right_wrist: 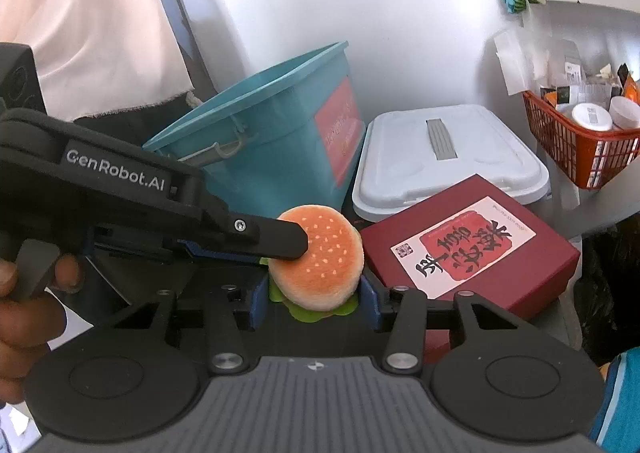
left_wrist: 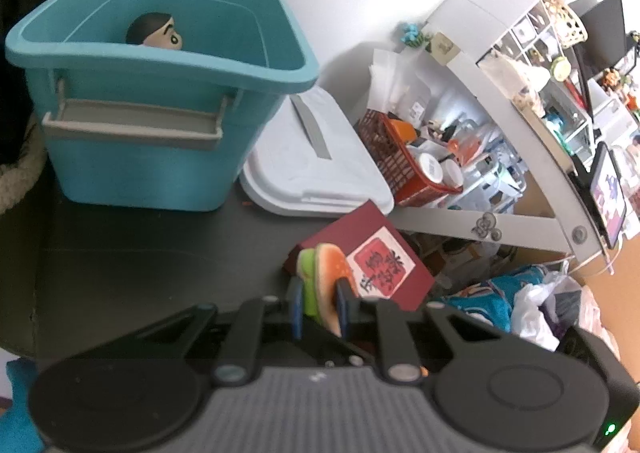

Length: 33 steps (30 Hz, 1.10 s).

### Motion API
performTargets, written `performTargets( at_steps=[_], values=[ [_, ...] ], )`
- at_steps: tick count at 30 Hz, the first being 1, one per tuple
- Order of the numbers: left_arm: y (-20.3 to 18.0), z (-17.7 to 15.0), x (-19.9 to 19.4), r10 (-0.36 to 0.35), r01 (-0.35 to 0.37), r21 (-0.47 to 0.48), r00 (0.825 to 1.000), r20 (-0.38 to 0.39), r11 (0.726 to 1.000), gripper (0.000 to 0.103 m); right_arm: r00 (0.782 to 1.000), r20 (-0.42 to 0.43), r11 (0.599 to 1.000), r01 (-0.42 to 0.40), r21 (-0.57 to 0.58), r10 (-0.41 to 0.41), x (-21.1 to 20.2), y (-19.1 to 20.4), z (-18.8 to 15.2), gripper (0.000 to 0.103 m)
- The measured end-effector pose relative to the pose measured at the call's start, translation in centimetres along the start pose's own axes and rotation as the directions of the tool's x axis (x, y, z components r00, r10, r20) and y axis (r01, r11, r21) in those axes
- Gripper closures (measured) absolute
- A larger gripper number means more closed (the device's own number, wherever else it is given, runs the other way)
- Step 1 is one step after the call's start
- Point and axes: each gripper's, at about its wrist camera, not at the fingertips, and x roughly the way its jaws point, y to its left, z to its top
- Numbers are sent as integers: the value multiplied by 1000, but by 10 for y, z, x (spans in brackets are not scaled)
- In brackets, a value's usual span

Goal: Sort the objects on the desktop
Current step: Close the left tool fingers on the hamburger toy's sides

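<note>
Jaws of the left gripper (left_wrist: 319,307) are narrow, clamped on the plush burger (left_wrist: 324,285): one blue pad presses its green lettuce edge, the other its orange bun. From the right wrist view the burger (right_wrist: 320,261) also sits between the blue pads of the right gripper (right_wrist: 316,299), which stand a little wider, touching or just beside its flanks; whether they truly squeeze it cannot be told. The left gripper's black finger (right_wrist: 280,239) lies across the bun's top from the left, and the hand (right_wrist: 24,305) holding that gripper shows at the frame's left edge.

Just behind the burger lies a maroon box (right_wrist: 472,249) with a red-and-white label, resting on the black table (left_wrist: 140,253). Beyond it sits a flat white lid (right_wrist: 448,161) with a grey strip. Left of the lid stands a teal bin (left_wrist: 160,105) with a grey handle; a doll head (left_wrist: 154,31) peeks above its near rim from inside. To the right, a red basket (right_wrist: 580,149) holds small jars, under a cluttered grey shelf (left_wrist: 520,125).
</note>
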Motion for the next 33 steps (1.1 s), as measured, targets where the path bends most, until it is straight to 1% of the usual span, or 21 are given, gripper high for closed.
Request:
performTargets(
  at_steps=[4,8,15,19,24,29,33],
  values=[
    [4,1,-2,-29,29,-26,1000,5,999,72,1000,6,1000,-5,0,5,0,-1,1,57],
    [8,1,-1,-48,48,-47,999,3,998,68,999,21,999,-32,6,32,-4,-2,3,57],
    [8,1,0,-61,60,-50,998,-3,997,67,998,29,999,-52,15,51,-4,-5,4,57],
    [10,2,-1,-70,70,-65,998,1,995,65,997,30,996,-66,63,64,-3,-12,6,57],
    [12,2,-3,-84,85,-84,996,7,993,61,995,34,988,-94,121,91,-3,-20,7,57],
    [9,1,0,-93,92,-74,996,-5,993,61,992,49,986,-124,113,119,-5,-16,7,57],
    [9,1,0,-88,88,-71,996,-1,994,61,991,47,986,-128,108,123,-5,-16,7,57]
  ],
)
